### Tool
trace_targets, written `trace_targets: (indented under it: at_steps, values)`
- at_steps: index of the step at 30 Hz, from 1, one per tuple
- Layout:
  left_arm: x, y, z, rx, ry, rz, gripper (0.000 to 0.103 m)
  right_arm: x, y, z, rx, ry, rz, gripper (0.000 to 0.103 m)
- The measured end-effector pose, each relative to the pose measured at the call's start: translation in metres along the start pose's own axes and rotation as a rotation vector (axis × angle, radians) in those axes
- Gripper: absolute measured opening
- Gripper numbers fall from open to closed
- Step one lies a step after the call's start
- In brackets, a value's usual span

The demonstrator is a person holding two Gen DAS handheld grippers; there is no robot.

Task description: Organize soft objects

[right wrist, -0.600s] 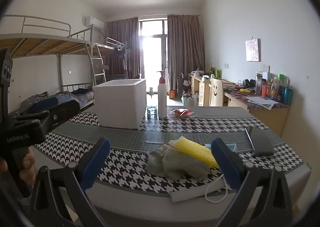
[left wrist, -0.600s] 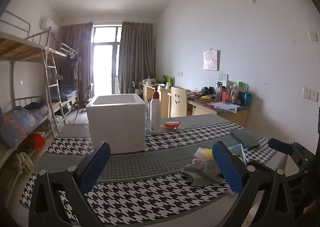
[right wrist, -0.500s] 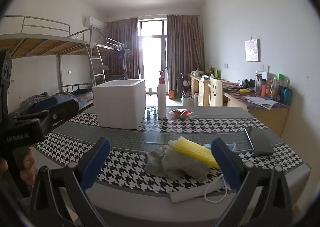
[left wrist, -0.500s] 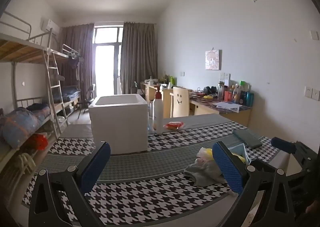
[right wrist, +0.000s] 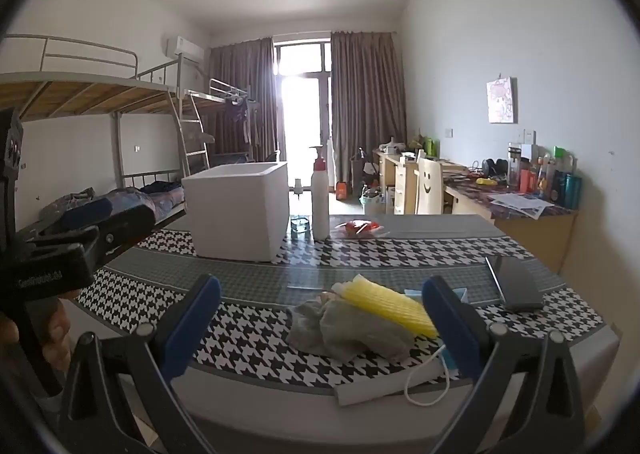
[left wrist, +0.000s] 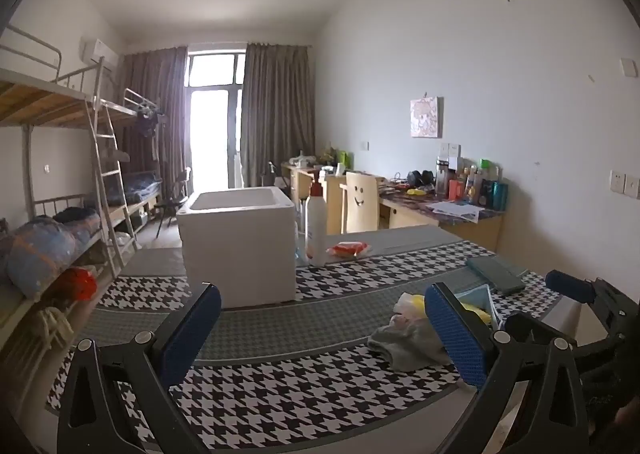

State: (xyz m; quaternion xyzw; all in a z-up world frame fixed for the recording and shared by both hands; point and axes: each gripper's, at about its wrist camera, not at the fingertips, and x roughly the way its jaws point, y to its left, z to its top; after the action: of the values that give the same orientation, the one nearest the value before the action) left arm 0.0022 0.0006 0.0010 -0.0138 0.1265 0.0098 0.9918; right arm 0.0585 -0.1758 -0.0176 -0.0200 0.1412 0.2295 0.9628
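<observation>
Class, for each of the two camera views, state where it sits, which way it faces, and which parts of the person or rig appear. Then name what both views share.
Left wrist: on the left claw, open, facing the white box across the table; the right claw shows at right.
Right wrist: on the right claw, open, facing the grey cloth and yellow sponge; the left claw and a hand show at left.
Shared: box, cloth, pump bottle.

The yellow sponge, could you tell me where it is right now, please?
In the right wrist view, the yellow sponge lies near the table's front edge, resting on the grey cloth, left of the dark phone.
</observation>
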Motion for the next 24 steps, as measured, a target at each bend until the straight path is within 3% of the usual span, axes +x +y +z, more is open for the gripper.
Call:
trace_targets:
  at_steps: [24]
  values:
    - [0.0011, -0.0009, -0.0031, -0.011, 0.003, 0.026, 0.102, -0.0039, -0.0071, -0.0020, 0.006, -0.010, 0.003, 0.102]
